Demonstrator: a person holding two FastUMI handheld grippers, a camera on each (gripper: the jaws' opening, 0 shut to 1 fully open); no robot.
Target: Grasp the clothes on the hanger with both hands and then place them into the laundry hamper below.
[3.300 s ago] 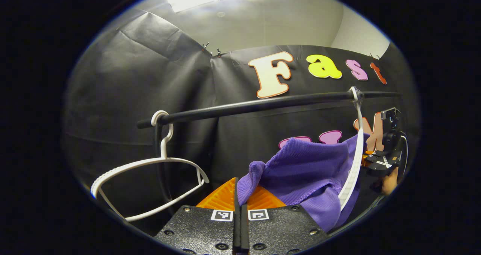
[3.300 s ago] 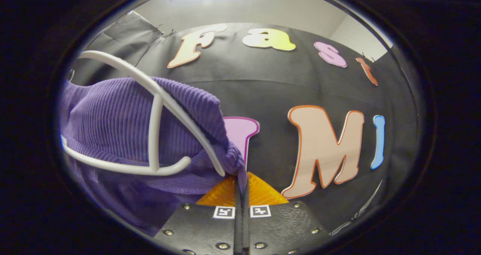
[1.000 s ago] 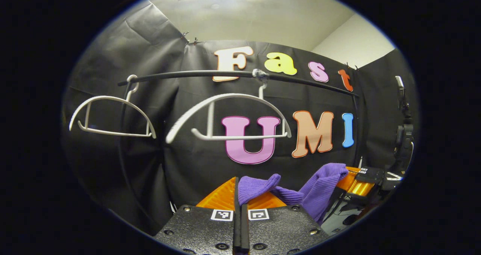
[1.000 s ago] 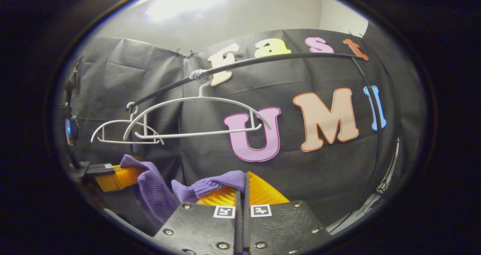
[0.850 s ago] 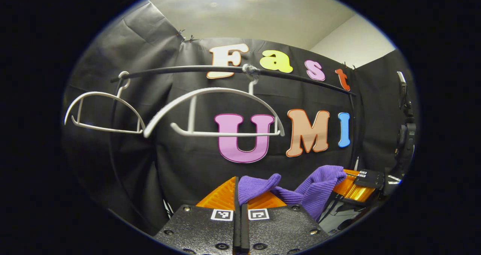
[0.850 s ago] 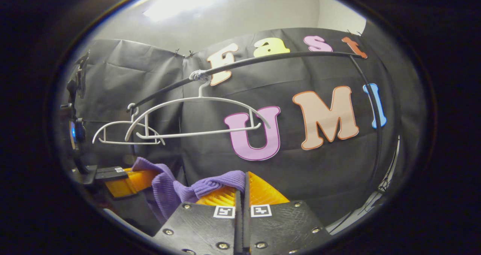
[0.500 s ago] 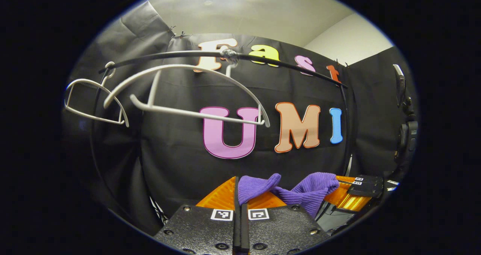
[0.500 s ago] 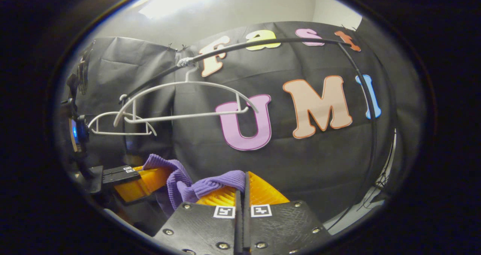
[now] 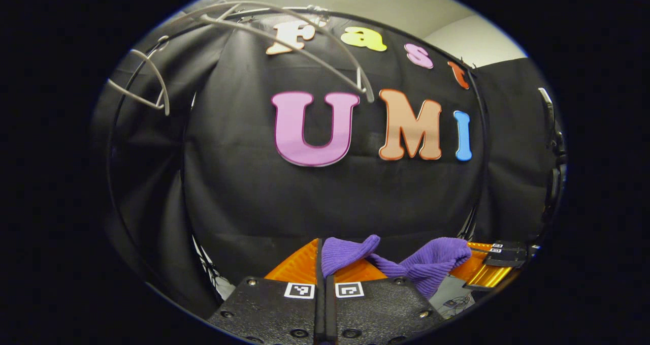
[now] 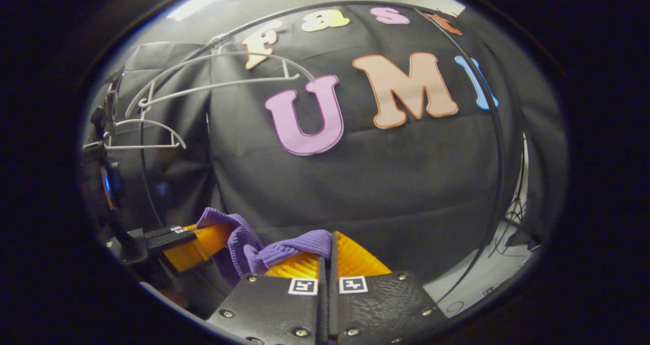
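Note:
A purple ribbed knit garment (image 9: 421, 263) hangs between my two grippers, off its hanger. My left gripper (image 9: 321, 256) is shut on one bunched corner of it at the bottom of the left gripper view. The right gripper (image 9: 495, 261) appears there at the lower right, clamped on the other end. In the right gripper view my right gripper (image 10: 327, 251) is shut on the purple garment (image 10: 284, 251), and the left gripper (image 10: 183, 241) holds its far end at the lower left. The bare white hanger (image 10: 223, 83) hangs on the black rail (image 9: 264, 17) above. The hamper is out of sight.
A second empty white hanger (image 9: 144, 83) hangs at the rail's left end. The rail's black upright posts (image 10: 500, 147) stand at either side before the black cloth wall. A strip of pale floor (image 10: 500, 266) shows at the lower right of the right gripper view.
Both grippers have come down with the garment: the hangers and rail have slid up toward the top of both views. The two ends of the garment are held closer together.

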